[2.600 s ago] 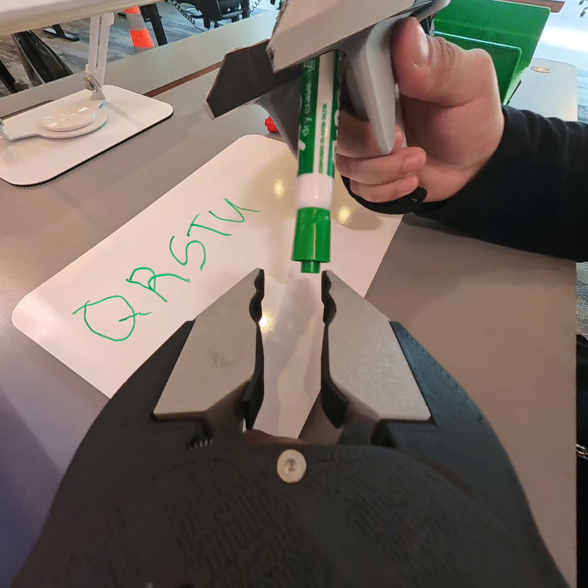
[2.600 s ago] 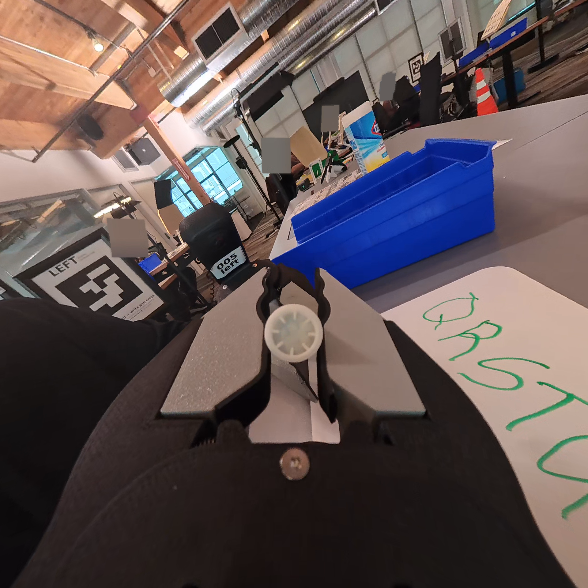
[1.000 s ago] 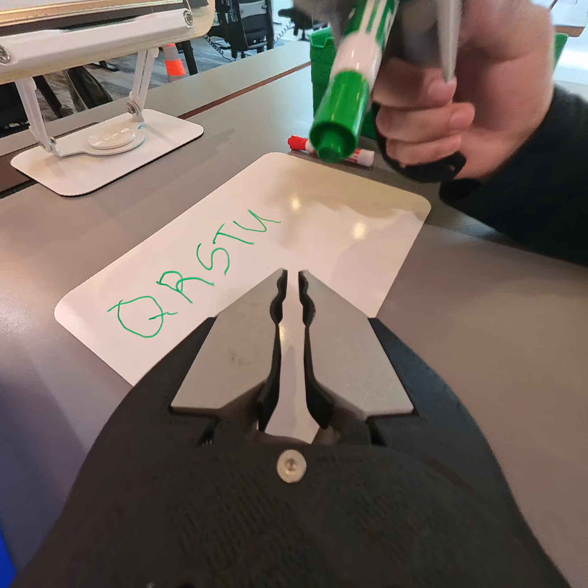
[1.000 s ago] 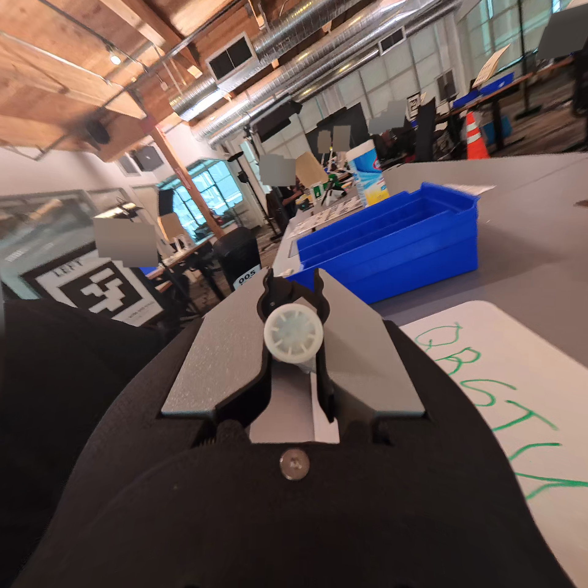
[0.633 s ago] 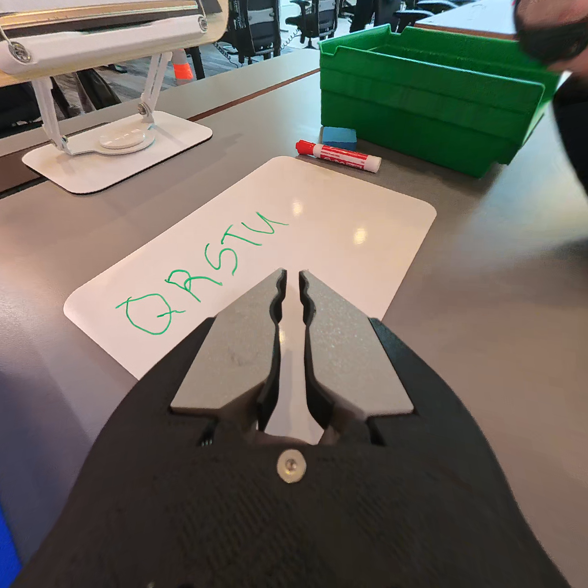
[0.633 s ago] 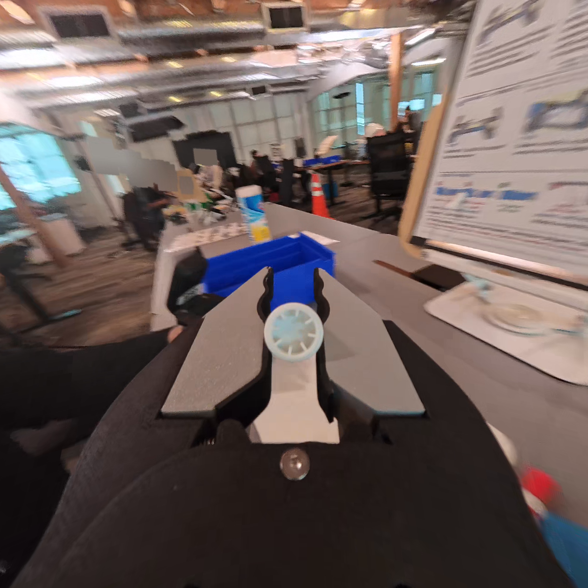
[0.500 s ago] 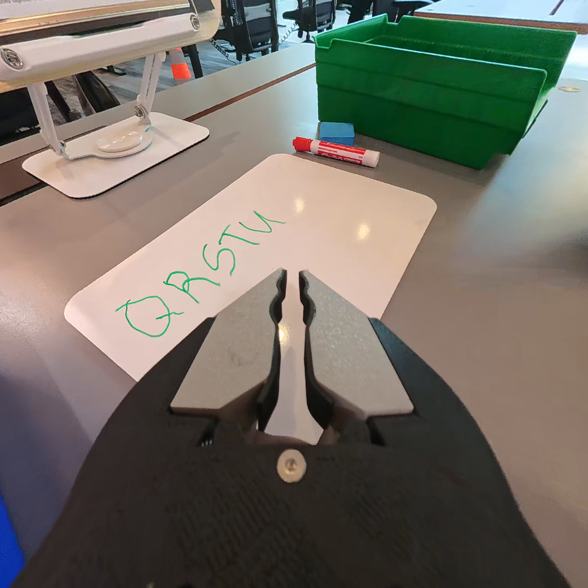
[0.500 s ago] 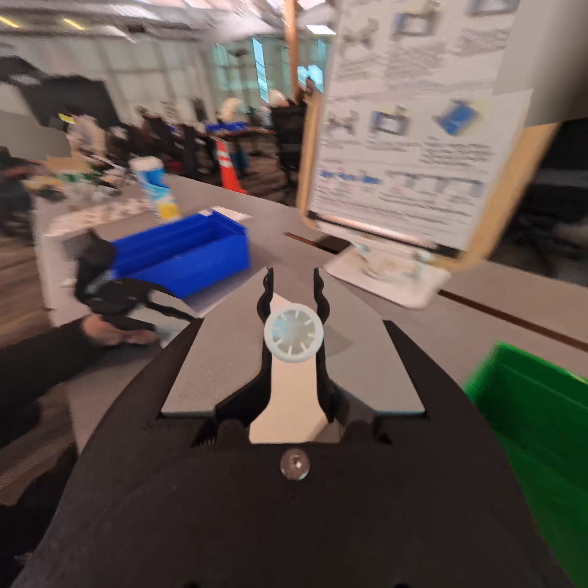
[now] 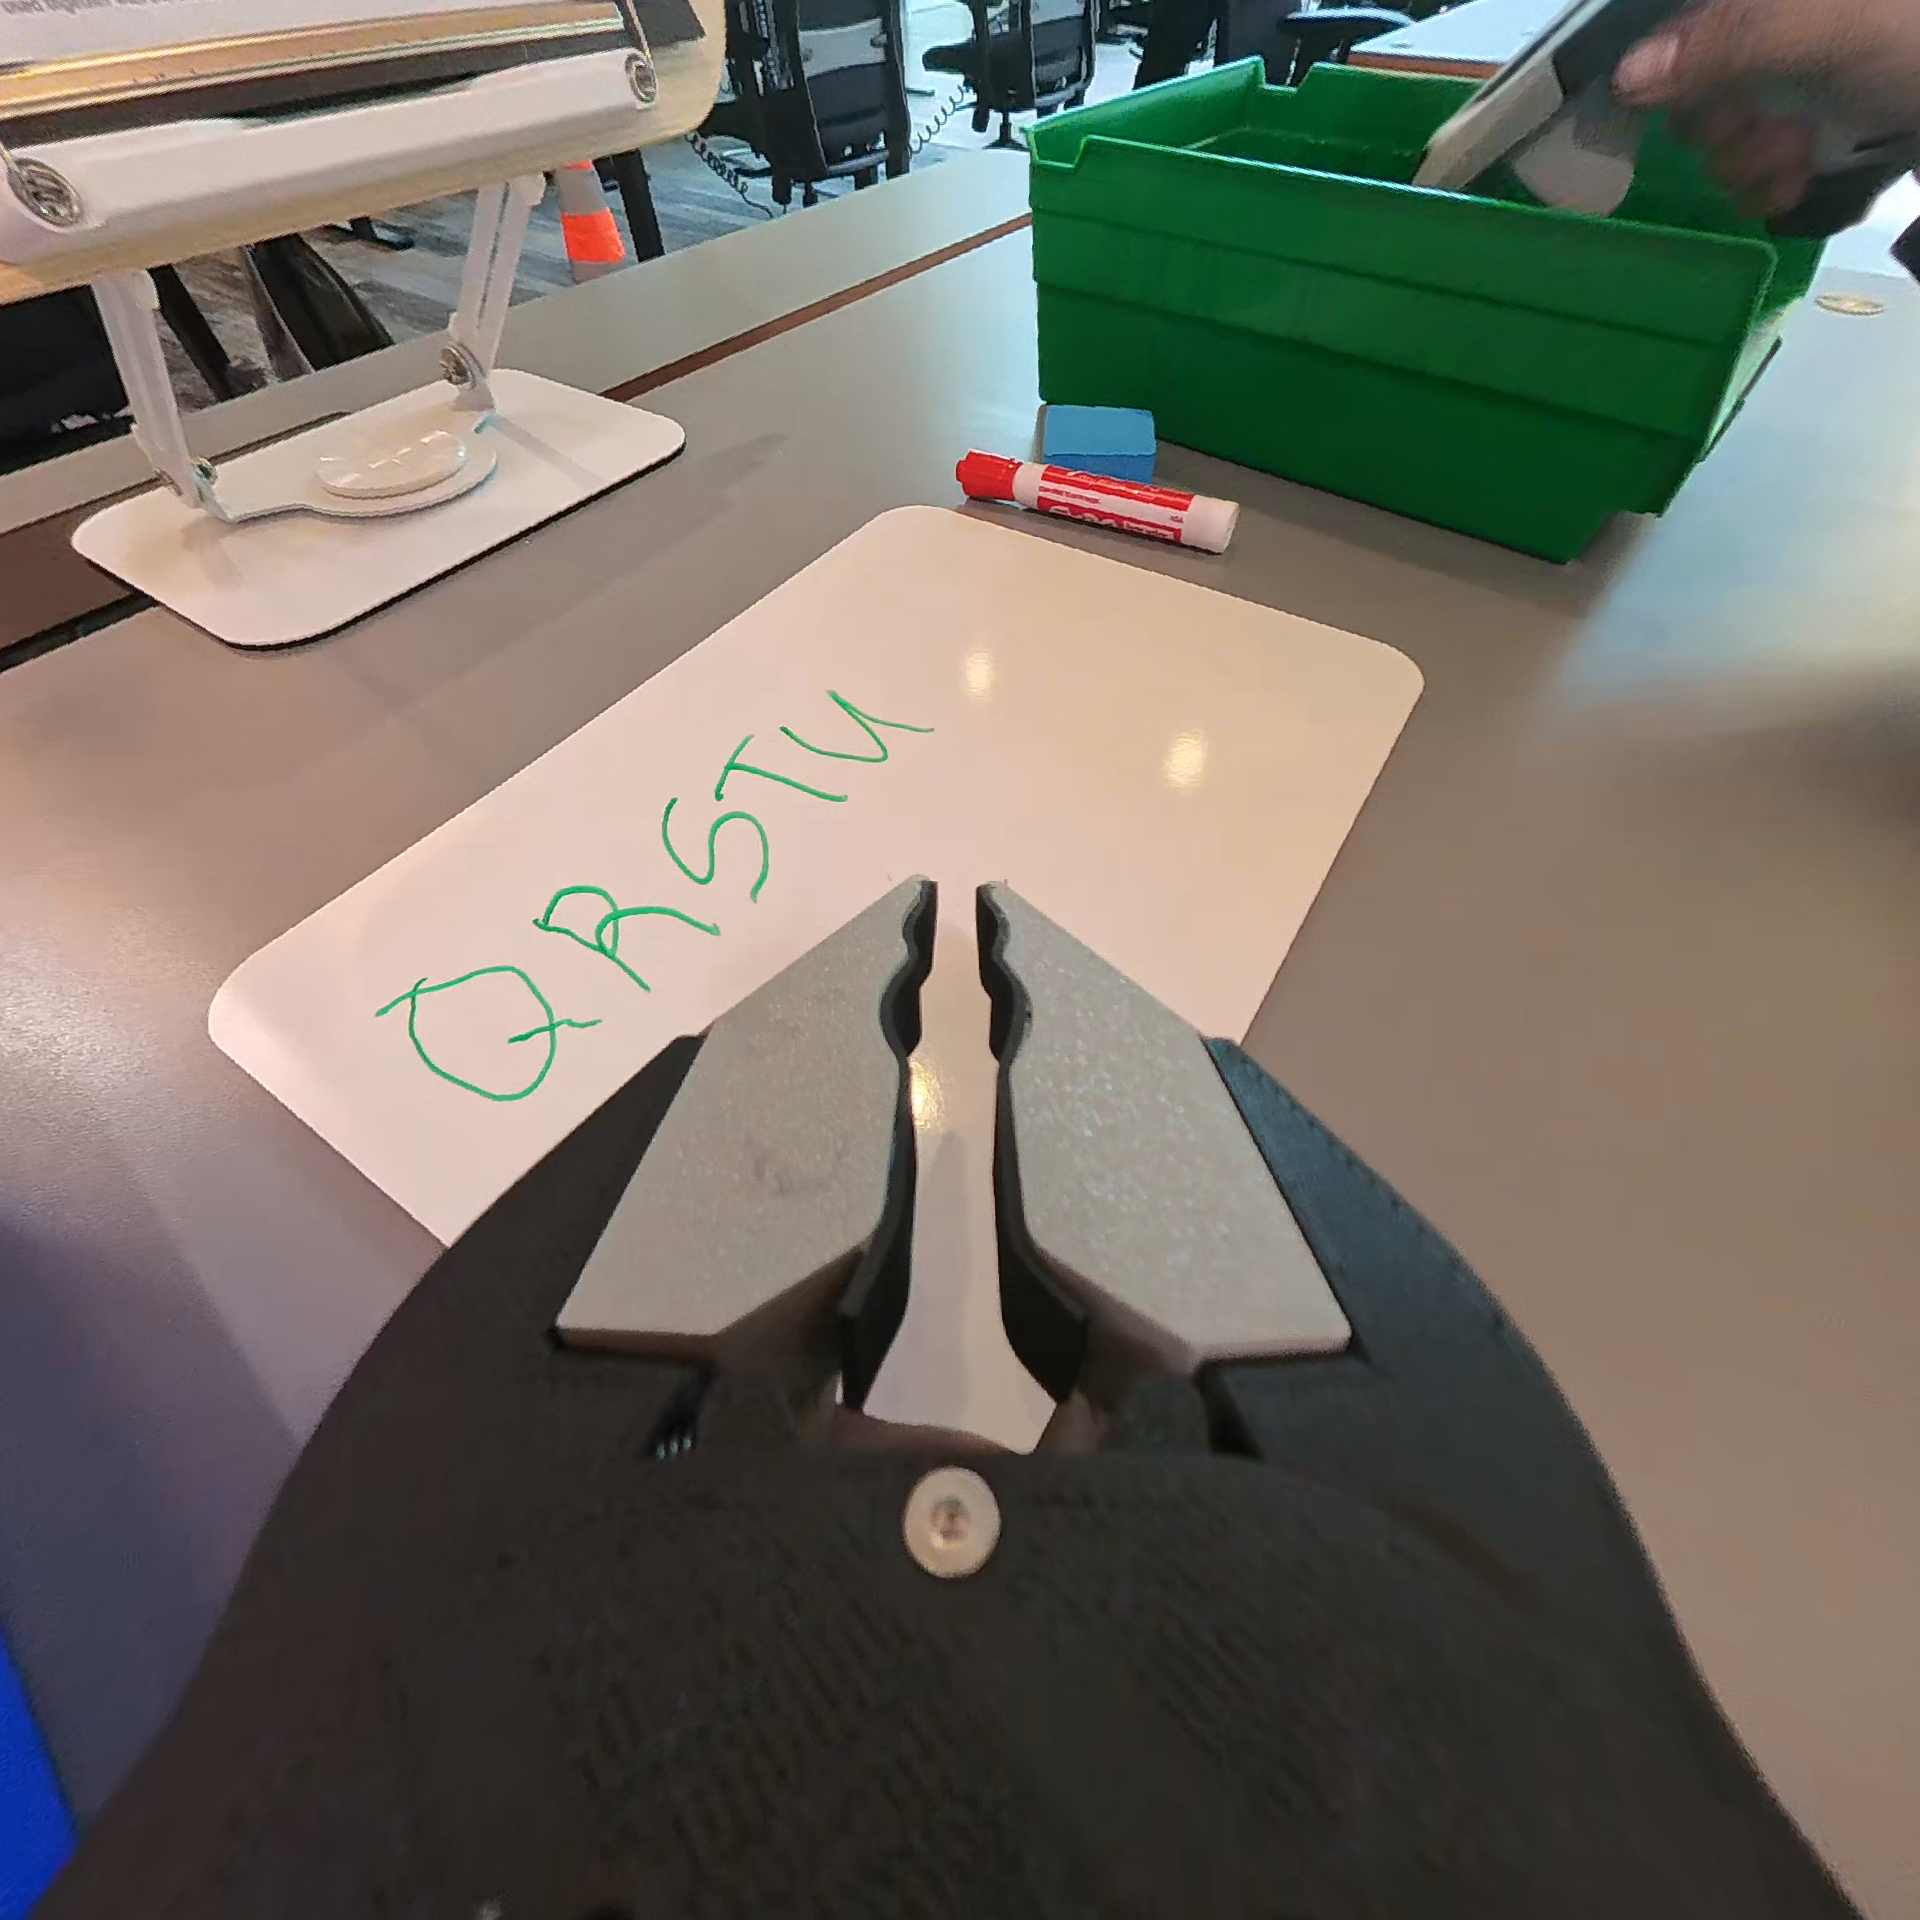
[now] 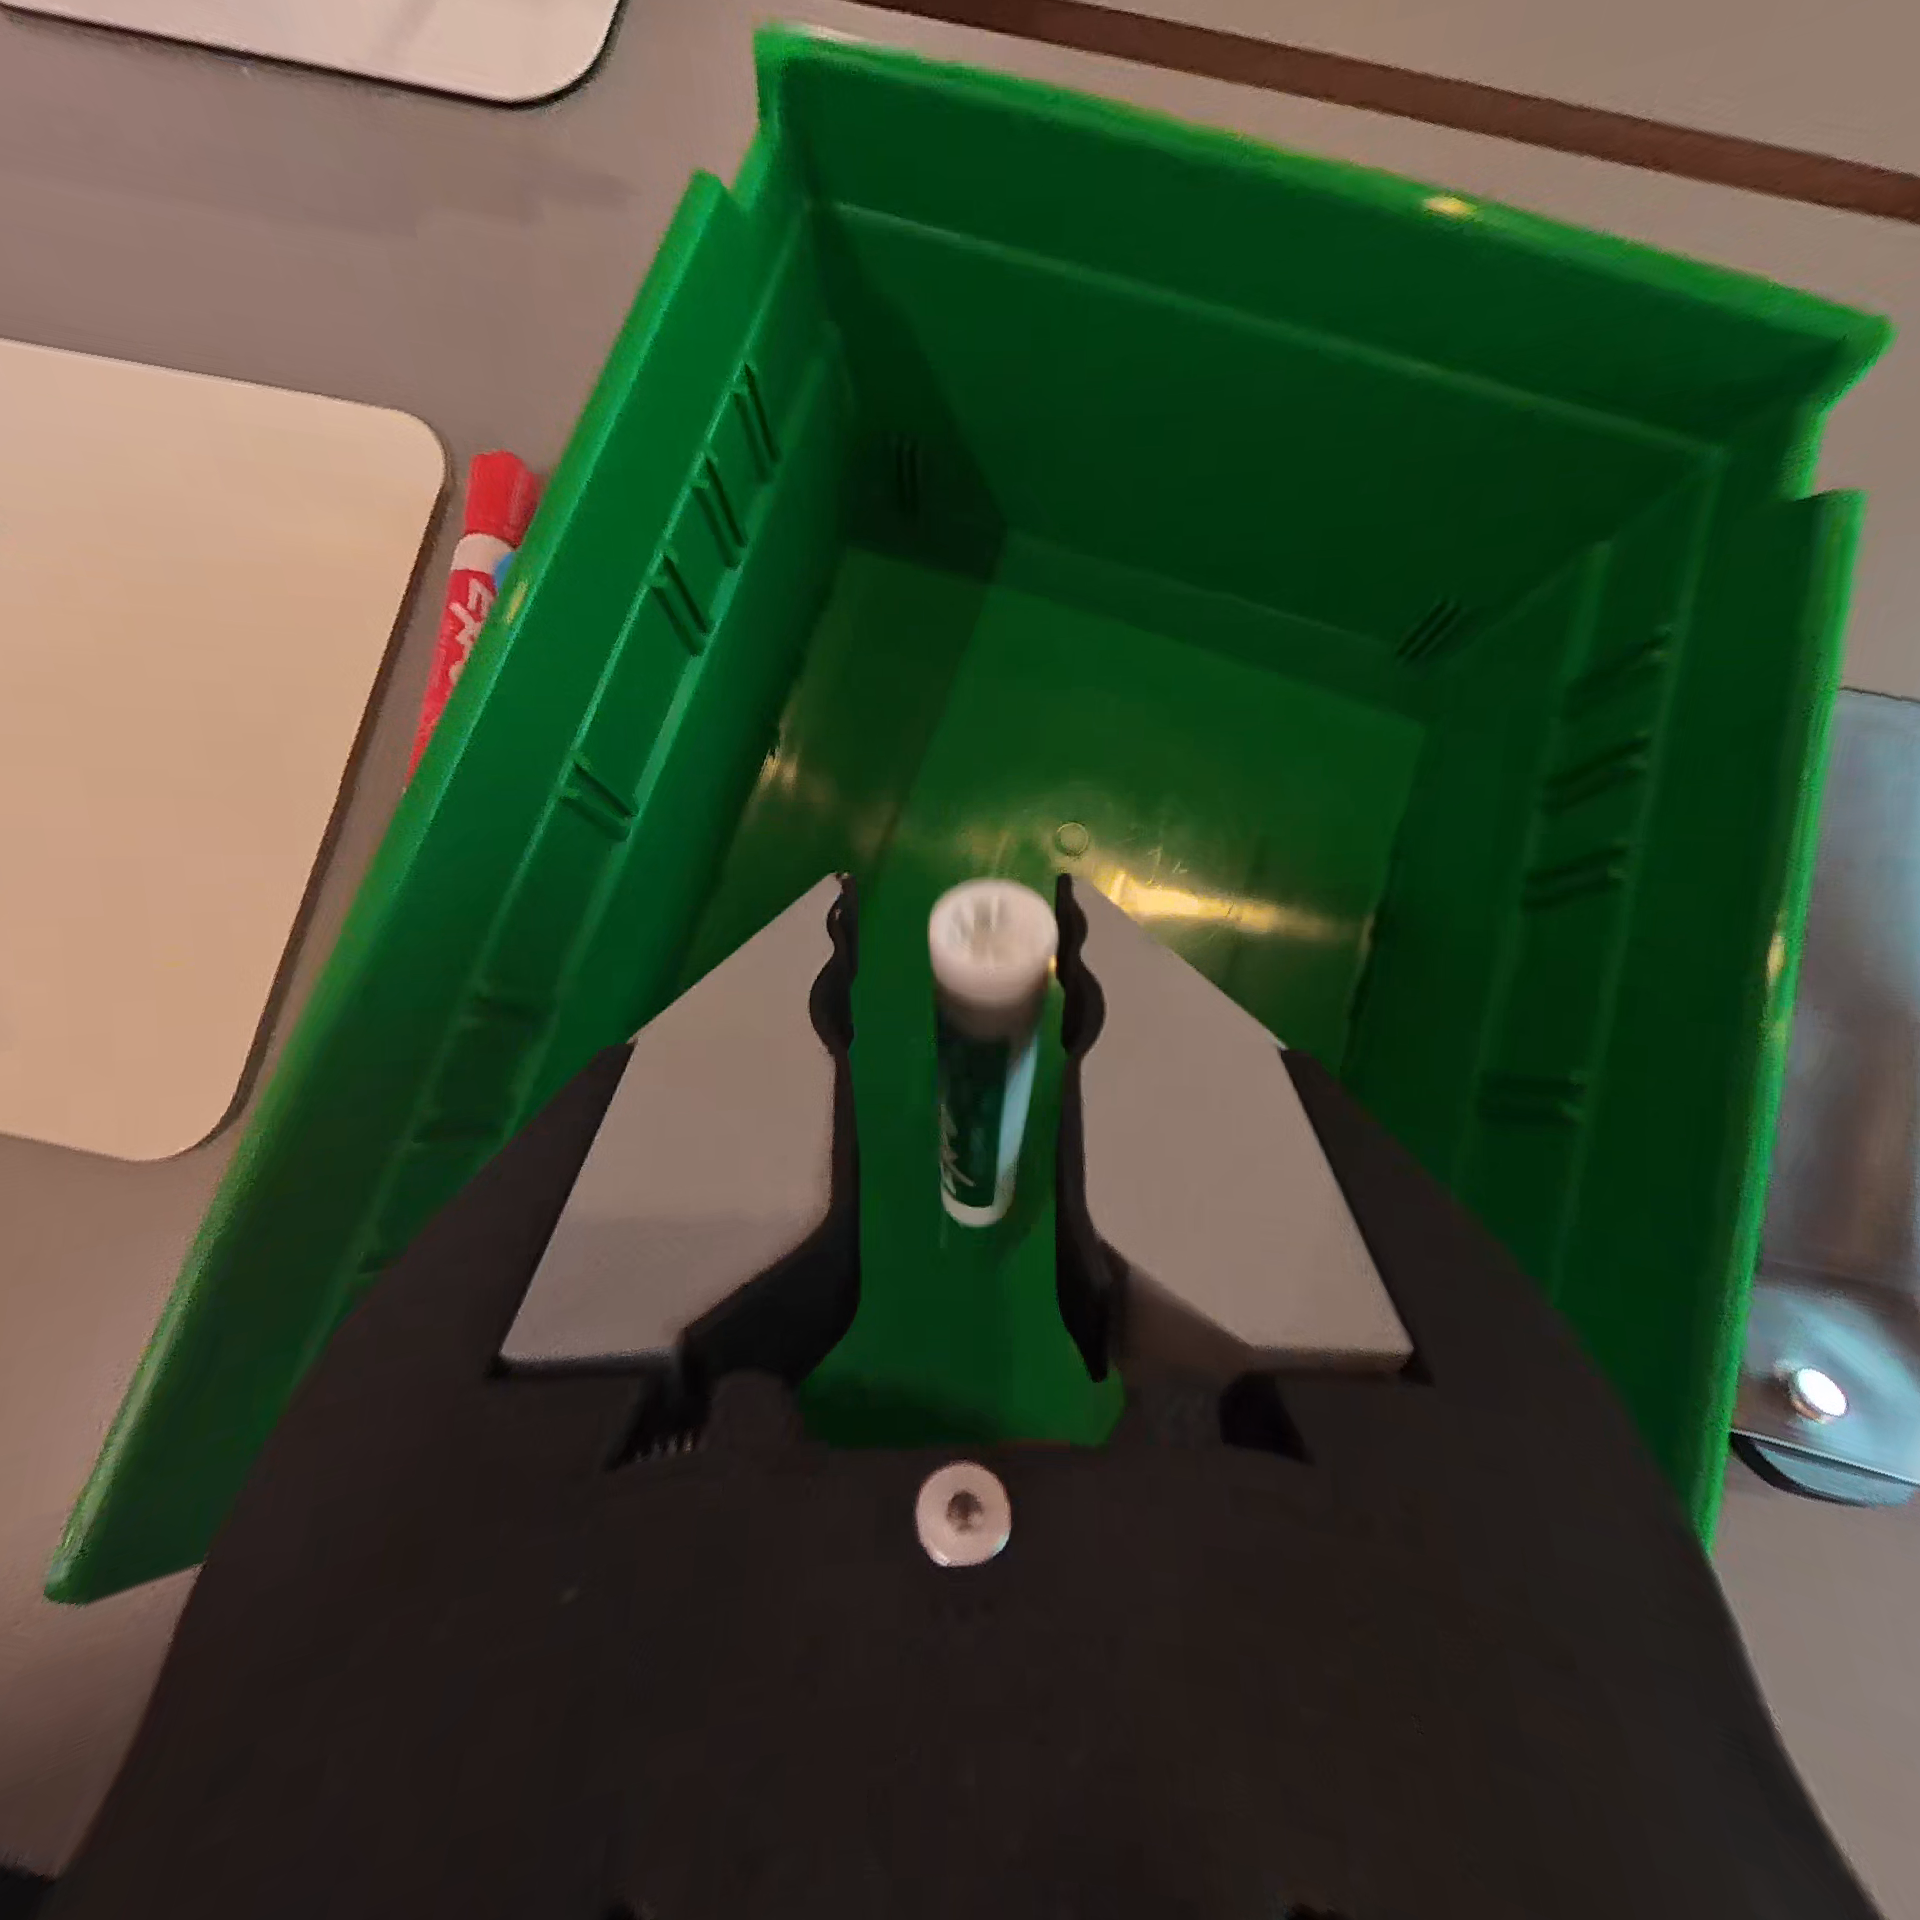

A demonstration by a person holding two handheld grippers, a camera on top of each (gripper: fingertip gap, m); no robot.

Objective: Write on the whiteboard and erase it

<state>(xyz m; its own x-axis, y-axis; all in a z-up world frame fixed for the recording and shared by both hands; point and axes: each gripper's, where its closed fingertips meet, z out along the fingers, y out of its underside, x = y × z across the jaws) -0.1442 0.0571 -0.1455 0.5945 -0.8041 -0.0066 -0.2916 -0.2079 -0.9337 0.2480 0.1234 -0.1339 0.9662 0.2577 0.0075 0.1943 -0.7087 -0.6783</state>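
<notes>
The whiteboard (image 9: 1091,727) lies flat on the grey table with green letters (image 9: 675,914) on its left half. My left gripper (image 9: 956,894) hovers over its near edge, jaws almost together and empty. A blue eraser (image 9: 1097,442) and a red marker (image 9: 1101,499) lie just beyond the board's far edge. My right gripper (image 10: 951,883) points down into the green bin (image 10: 1143,468) with its jaws apart. The green marker (image 10: 982,1039) stands loose between them, white end toward the camera, near the right finger. In the left wrist view the right gripper (image 9: 1538,114) is a blur over the bin (image 9: 1351,364).
A white stand base (image 9: 364,499) sits at the back left of the table. A blue bin's corner (image 9: 21,1714) shows at the bottom left. The whiteboard's corner (image 10: 156,727) and the red marker (image 10: 473,582) lie left of the bin; a metal fitting (image 10: 1849,1039) is on its right. My right fingertips sit around 40 centimeters from my left ones. Measured from the fingertips, the blue eraser (image 9: 1097,442) is 15 centimeters or so from the right gripper and 30 centimeters from the left. From the right gripper's tips to the red marker (image 9: 1101,499) is close to 15 centimeters.
My right gripper swung away from the whiteboard to above the green bin, tipped down and opened, loosening the green marker. My left gripper has stayed in place.
</notes>
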